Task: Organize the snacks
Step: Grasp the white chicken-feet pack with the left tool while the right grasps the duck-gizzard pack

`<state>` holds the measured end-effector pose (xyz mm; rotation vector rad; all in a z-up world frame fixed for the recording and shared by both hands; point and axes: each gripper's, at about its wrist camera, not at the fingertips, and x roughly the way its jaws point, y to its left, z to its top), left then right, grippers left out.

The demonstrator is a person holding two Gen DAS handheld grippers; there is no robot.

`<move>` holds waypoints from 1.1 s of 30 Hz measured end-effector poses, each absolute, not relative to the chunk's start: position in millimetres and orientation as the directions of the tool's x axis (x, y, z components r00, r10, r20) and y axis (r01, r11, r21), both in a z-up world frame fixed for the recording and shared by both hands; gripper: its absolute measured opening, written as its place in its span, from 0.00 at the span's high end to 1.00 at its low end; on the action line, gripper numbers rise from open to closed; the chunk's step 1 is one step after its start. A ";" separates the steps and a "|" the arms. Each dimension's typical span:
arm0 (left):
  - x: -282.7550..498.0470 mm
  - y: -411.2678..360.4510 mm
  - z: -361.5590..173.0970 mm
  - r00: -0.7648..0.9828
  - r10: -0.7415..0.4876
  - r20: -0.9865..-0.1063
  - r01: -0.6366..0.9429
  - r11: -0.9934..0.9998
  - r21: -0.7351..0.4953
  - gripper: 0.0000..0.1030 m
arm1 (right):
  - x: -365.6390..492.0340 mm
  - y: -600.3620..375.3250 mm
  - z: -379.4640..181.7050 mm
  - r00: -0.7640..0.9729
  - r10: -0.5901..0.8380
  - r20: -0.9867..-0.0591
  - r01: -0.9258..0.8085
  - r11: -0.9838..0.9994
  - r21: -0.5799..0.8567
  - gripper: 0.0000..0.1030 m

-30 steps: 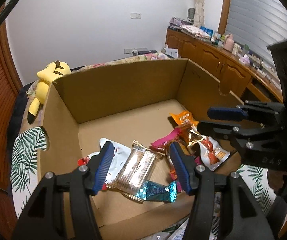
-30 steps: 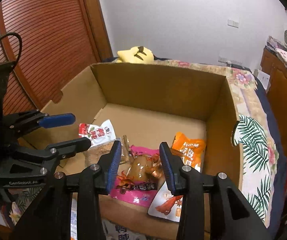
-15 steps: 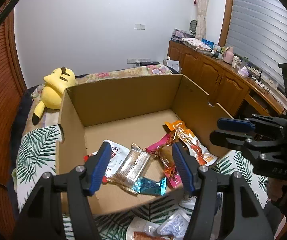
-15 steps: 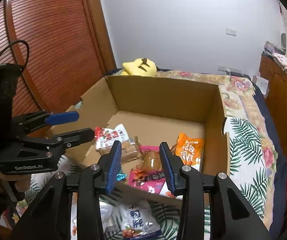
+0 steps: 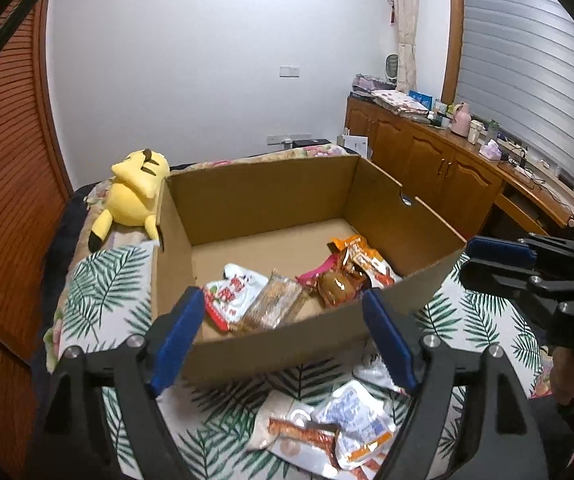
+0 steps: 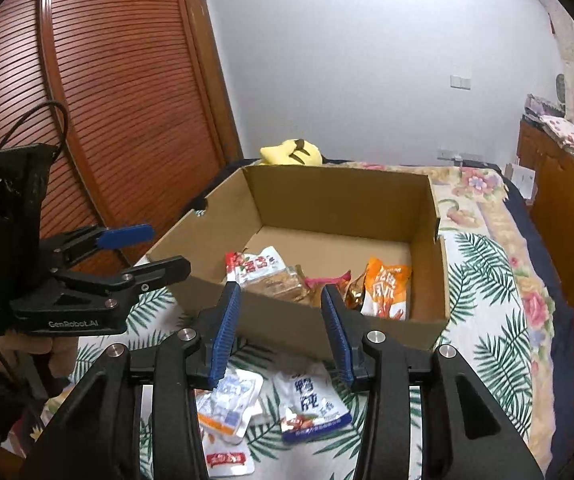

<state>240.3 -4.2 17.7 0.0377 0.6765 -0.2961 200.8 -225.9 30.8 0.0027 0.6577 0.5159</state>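
Note:
An open cardboard box (image 5: 271,344) (image 6: 339,196) stands on the leaf-print bed cover. Inside lie several snack packets: a white-red one (image 5: 235,292) (image 6: 255,266), a clear biscuit pack (image 5: 273,306), a brown one (image 5: 337,284) and an orange one (image 6: 387,288). Loose packets lie on the cover in front of the box (image 5: 343,428) (image 6: 311,404) (image 6: 225,406). My left gripper (image 5: 283,320) is open and empty, held above the box's near wall; it also shows in the right wrist view (image 6: 147,250). My right gripper (image 6: 281,312) is open and empty, also in front of the box; it shows in the left wrist view (image 5: 487,262).
A yellow plush toy (image 5: 135,196) lies behind the box on the left. A wooden slatted door (image 6: 107,100) is on the left. Wooden cabinets with clutter (image 5: 447,168) run along the right wall. The bed's right edge (image 6: 559,320) drops off past the floral cover.
Both grippers have pulled back and up from the box's inside to in front of its near wall. Loose packets on the cover have come into view. Both stay open.

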 end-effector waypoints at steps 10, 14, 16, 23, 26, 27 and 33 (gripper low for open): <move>193.9 12.5 -0.8 0.780 -0.221 -0.585 0.216 0.973 -0.079 0.15 | 179.4 -235.9 19.0 0.678 0.470 -0.565 -0.458 0.871 0.175 0.36; 181.5 20.3 -20.6 0.775 -0.207 -0.597 0.192 0.977 -0.090 0.15 | 176.1 -231.3 3.0 0.655 0.477 -0.586 -0.475 0.863 0.172 0.36; 178.5 24.9 -31.6 0.772 -0.199 -0.604 0.173 0.980 -0.101 0.15 | 173.0 -227.1 -6.0 0.645 0.479 -0.595 -0.485 0.859 0.165 0.36; 173.4 36.8 -67.5 0.745 -0.197 -0.637 0.137 0.980 -0.143 0.15 | 177.1 -213.7 -41.0 0.625 0.421 -0.657 -0.498 0.863 0.080 0.36; 170.3 42.9 -79.7 0.742 -0.197 -0.641 0.125 0.980 -0.157 0.15 | 184.7 -212.2 -58.6 0.601 0.400 -0.692 -0.497 0.865 0.068 0.36; 169.9 44.5 -82.7 0.740 -0.199 -0.643 0.121 0.979 -0.163 0.15 | 187.9 -211.7 -63.6 0.592 0.395 -0.702 -0.498 0.865 0.066 0.36; 172.1 52.5 -100.4 0.723 -0.206 -0.659 0.105 0.976 -0.190 0.15 | 210.3 -205.6 -93.7 0.545 0.335 -0.769 -0.497 0.868 0.026 0.36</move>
